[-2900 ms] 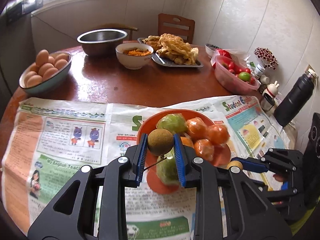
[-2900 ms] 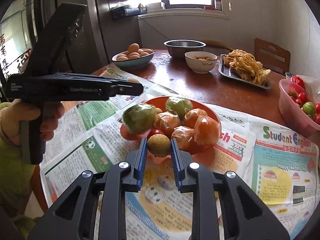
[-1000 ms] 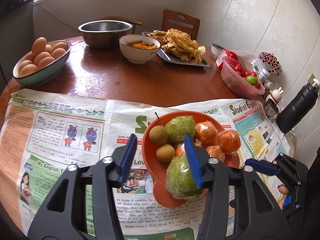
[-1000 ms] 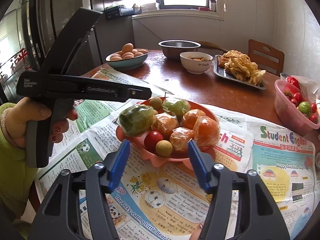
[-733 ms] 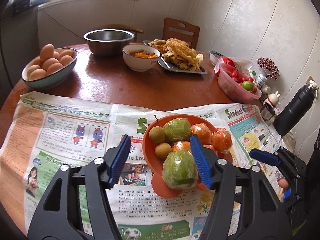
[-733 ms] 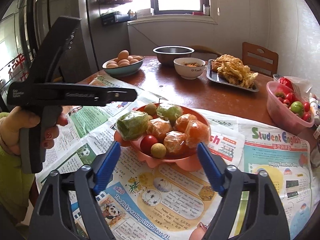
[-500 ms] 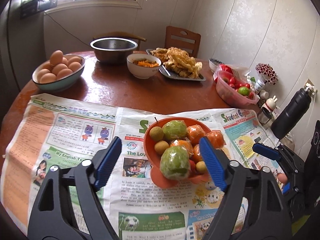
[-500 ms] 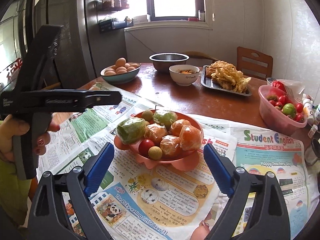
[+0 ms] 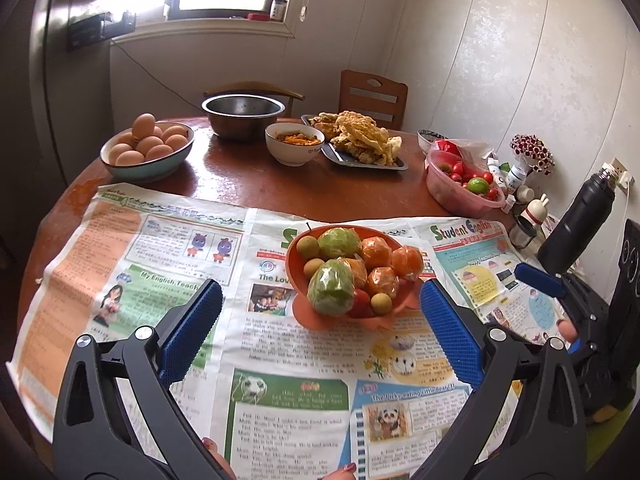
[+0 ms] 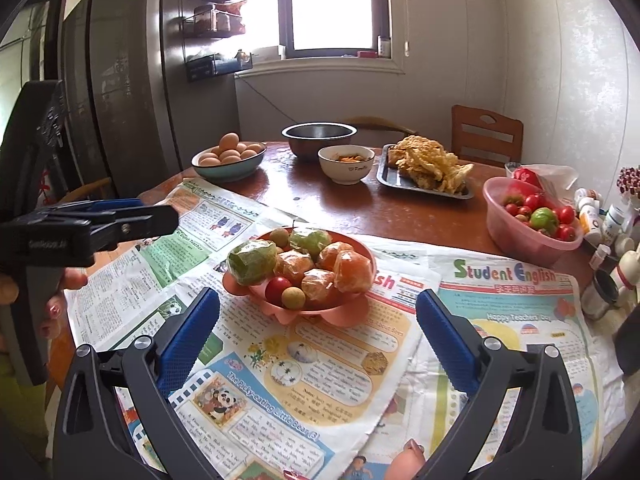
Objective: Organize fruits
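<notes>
The table [image 9: 280,188] runs ahead of both my claws, newspaper [image 9: 168,264] right under them. The orange fruit bowl [image 9: 294,250] sits just past my left claw [image 9: 320,316] and my right claw [image 10: 318,314], whose jaws just swung wide, nothing between them.

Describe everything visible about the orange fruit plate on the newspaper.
The orange fruit plate is a shallow, plastic-looking dish with a scalloped, petal-like rim. It sits flat on the newspaper near the table's front. It is heaped with two plastic-wrapped green fruits, several wrapped oranges, a cherry tomato and small brown longan-like fruits. Neither gripper touches it.
</notes>
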Demonstrator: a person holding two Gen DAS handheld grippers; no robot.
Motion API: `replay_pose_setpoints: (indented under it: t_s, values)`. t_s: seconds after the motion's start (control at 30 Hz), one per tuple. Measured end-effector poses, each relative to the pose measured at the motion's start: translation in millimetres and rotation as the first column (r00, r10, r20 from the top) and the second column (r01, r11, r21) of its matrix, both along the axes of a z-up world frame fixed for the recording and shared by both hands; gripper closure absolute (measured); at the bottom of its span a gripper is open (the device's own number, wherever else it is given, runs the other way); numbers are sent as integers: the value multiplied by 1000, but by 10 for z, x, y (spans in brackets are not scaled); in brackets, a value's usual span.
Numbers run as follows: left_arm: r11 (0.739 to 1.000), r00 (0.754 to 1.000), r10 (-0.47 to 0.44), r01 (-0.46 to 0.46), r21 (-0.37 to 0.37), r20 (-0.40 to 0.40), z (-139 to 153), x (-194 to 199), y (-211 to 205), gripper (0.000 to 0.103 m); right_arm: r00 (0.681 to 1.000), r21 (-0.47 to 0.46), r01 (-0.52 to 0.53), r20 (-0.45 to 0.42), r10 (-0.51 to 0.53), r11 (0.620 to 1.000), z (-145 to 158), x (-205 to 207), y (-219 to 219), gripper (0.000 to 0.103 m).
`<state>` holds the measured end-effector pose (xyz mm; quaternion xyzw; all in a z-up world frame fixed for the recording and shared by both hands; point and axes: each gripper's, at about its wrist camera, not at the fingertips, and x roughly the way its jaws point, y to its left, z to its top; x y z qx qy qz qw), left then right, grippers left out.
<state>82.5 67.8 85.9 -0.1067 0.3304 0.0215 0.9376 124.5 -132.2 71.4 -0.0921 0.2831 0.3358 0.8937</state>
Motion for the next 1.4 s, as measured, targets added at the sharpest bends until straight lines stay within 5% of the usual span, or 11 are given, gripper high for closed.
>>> replay_pose_setpoints:
  t_s: [0.9,1.4]
  values:
    - [998,992,50,-44,54,-115,-645,-394,-419,10,998,-38,17,-64,-20,999,-339,-298,-276,5]
    - [998,990,57,-52,46,-126,-721,-475,-454,10,997,-39,23,-73,-26,999,-415,-326,-331,5]
